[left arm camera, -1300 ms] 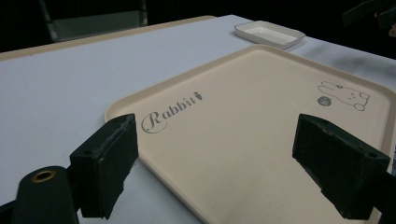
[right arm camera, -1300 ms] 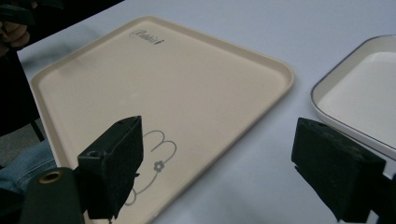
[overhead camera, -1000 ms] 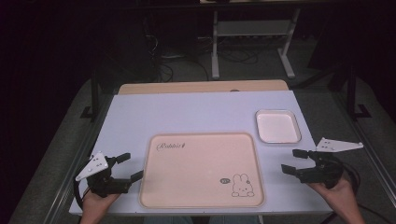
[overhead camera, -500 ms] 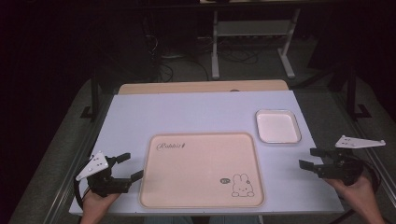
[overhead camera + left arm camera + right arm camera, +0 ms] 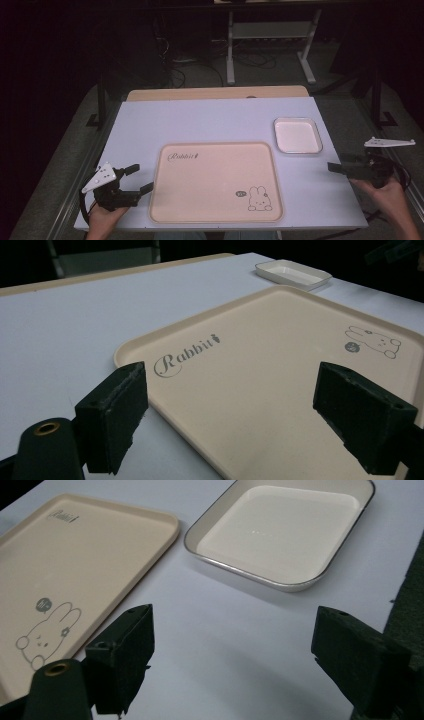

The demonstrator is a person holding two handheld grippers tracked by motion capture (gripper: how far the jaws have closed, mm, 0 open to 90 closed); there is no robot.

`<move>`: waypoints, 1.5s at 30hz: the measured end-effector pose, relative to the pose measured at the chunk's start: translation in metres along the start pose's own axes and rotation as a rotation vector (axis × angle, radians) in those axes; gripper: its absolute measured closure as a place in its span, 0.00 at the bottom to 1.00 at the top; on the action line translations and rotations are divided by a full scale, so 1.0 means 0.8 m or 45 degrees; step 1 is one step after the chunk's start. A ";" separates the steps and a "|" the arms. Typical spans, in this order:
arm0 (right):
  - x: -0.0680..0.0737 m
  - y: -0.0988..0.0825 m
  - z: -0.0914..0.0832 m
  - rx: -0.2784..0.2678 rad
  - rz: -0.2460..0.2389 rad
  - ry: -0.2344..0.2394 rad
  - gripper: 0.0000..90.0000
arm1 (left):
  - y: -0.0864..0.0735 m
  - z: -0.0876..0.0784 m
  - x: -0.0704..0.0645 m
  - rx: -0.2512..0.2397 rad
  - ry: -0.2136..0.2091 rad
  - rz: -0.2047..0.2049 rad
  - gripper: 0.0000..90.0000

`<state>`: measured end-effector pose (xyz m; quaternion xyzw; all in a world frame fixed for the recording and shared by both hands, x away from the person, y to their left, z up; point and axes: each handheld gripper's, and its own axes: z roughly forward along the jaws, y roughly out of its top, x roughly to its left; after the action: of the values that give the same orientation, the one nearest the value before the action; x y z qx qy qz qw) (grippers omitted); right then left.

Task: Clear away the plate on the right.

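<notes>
**Two empty grippers flank a rabbit tray**

A beige rectangular tray (image 5: 216,181) lies flat at the near middle of the white table (image 5: 200,120), its long axis running left to right, its smooth matte face printed with "Rabbit" script and a rabbit drawing. A small glossy white square dish (image 5: 297,135) sits just beyond its far right corner. The left gripper (image 5: 137,181) and right gripper (image 5: 340,165) both gape wide, holding nothing.
</notes>
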<state>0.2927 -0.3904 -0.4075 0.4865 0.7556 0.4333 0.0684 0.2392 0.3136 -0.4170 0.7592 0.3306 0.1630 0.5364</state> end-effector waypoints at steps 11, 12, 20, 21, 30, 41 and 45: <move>-0.026 0.033 0.010 0.026 0.055 -0.026 0.25 | 0.000 0.001 0.002 0.007 -0.008 0.004 0.16; -0.029 0.038 0.013 0.028 0.063 -0.026 0.25 | 0.000 0.000 0.001 0.004 -0.008 -0.001 0.16; -0.040 0.057 0.021 0.009 0.098 -0.032 0.25 | -0.001 0.000 0.002 0.004 -0.012 -0.002 0.16; -0.041 0.060 0.023 0.017 0.105 -0.030 0.25 | 0.000 0.000 0.002 0.004 -0.013 -0.001 0.16; -0.054 0.082 0.029 0.050 0.136 -0.092 0.30 | -0.001 0.001 0.003 0.011 -0.014 0.000 0.16; -0.061 0.108 0.047 0.110 0.215 -0.192 0.33 | -0.001 0.002 0.003 0.018 -0.011 -0.002 0.16; -0.062 0.114 0.058 0.151 0.241 -0.227 0.34 | -0.001 0.002 0.003 0.017 -0.011 0.000 0.16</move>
<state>0.4044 -0.3886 -0.3857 0.5954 0.7215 0.3473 0.0652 0.2415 0.3144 -0.4185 0.7633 0.3295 0.1577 0.5328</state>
